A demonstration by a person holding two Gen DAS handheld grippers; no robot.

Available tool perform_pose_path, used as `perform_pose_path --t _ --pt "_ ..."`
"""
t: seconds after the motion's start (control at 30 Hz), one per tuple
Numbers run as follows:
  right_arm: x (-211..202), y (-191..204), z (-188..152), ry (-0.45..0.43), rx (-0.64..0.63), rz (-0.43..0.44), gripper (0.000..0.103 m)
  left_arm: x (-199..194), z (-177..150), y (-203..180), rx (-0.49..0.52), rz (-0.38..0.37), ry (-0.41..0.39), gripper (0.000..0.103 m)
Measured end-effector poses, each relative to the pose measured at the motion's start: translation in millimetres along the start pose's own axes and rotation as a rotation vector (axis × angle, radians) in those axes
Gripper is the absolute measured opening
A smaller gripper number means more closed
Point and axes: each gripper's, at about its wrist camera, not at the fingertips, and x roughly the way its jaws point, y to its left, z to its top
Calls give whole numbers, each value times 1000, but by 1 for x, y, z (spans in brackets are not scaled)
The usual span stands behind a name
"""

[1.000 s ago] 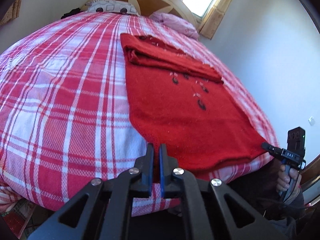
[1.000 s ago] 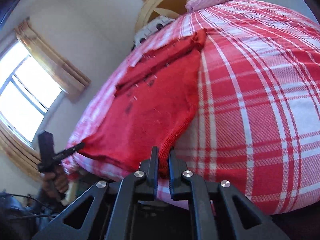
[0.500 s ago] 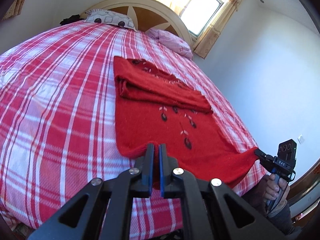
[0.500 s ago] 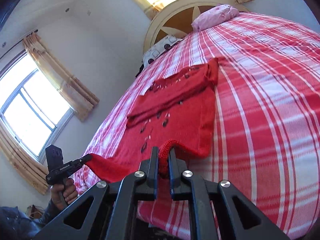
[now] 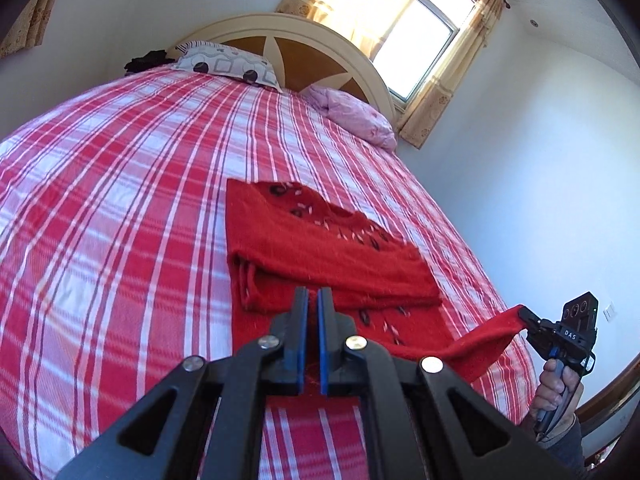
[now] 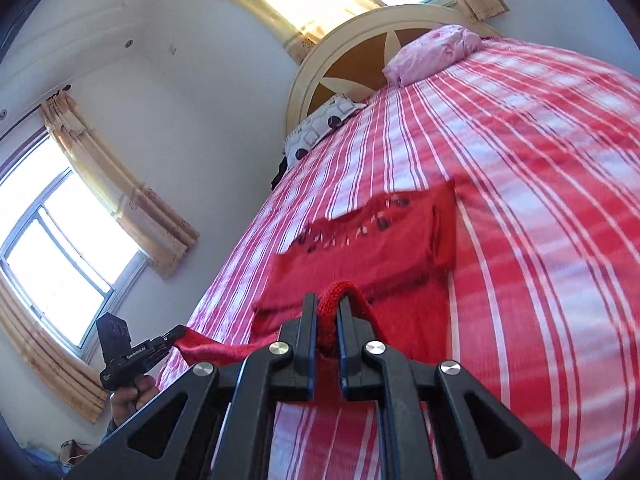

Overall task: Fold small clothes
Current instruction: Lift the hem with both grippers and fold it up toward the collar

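A red knit sweater (image 5: 320, 248) with small dark and white motifs lies on the red plaid bed (image 5: 120, 208), its upper part folded over. My left gripper (image 5: 313, 300) is shut on the sweater's near hem corner and holds it lifted above the bed. My right gripper (image 6: 326, 308) is shut on the other hem corner (image 6: 340, 292), bunched between its fingers. Each gripper shows in the other view, the right one (image 5: 532, 318) at the lower right and the left one (image 6: 172, 338) at the lower left, with the hem stretched between them.
A patterned white pillow (image 5: 228, 64) and a pink pillow (image 5: 352, 116) lie at the rounded headboard (image 5: 304, 48). Curtained windows (image 5: 416, 48) are behind the bed and on the side wall (image 6: 52, 248). A white wall (image 5: 560, 200) runs close along the bed's right side.
Both grippers have risen and moved toward the headboard, lifting the sweater's bottom hem off the bed edge and carrying it over the sweater's lower part.
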Motion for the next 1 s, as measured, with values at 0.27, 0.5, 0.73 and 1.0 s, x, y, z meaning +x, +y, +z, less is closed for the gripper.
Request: perform_pose_path --t 0.27,0.5,0.73,1.0 --pt "46 0 56 -16 -30 -41 8 44 52 3 -6 48 -13 4" --pt "97 -21 96 5 -25 -87 8 87 88 6 9 93 -5 4" --pt "156 -54 125 45 -2 -131 8 144 114 19 5 152 30 4" --pt "226 -104 140 131 71 -153 8 203 121 43 -18 205 100 4"
